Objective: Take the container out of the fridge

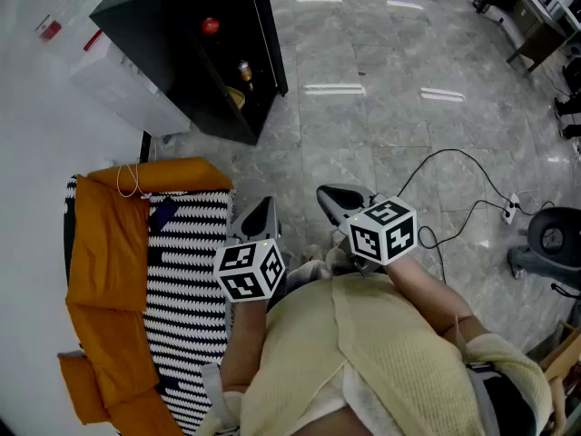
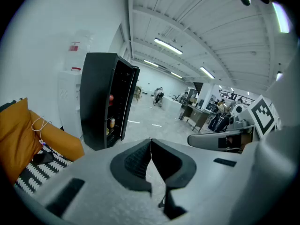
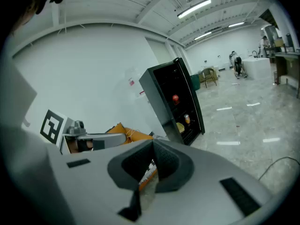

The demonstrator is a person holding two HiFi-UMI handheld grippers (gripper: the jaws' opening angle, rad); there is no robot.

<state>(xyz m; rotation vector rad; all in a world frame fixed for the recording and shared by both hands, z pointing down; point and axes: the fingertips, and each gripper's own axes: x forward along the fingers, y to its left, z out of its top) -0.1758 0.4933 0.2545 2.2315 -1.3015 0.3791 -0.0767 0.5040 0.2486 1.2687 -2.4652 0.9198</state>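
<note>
1. Left gripper (image 2: 150,148), grey moulded plastic with ribbed black pads: jaws pressed together, nothing between them.
2. Right gripper (image 3: 153,150), same make: jaws likewise closed and empty.
3. Black box-shaped fridge (image 1: 145,21), door open, stands well apart from you across the glossy grey stone floor (image 1: 381,134).
4. Its shelves hold a red round item (image 1: 210,25), a small jar (image 1: 243,71) and a yellow container (image 1: 233,97), the likely target.
5. Walk close, spread one pair of jaws before reaching in, and approach level with the shelf.
</note>
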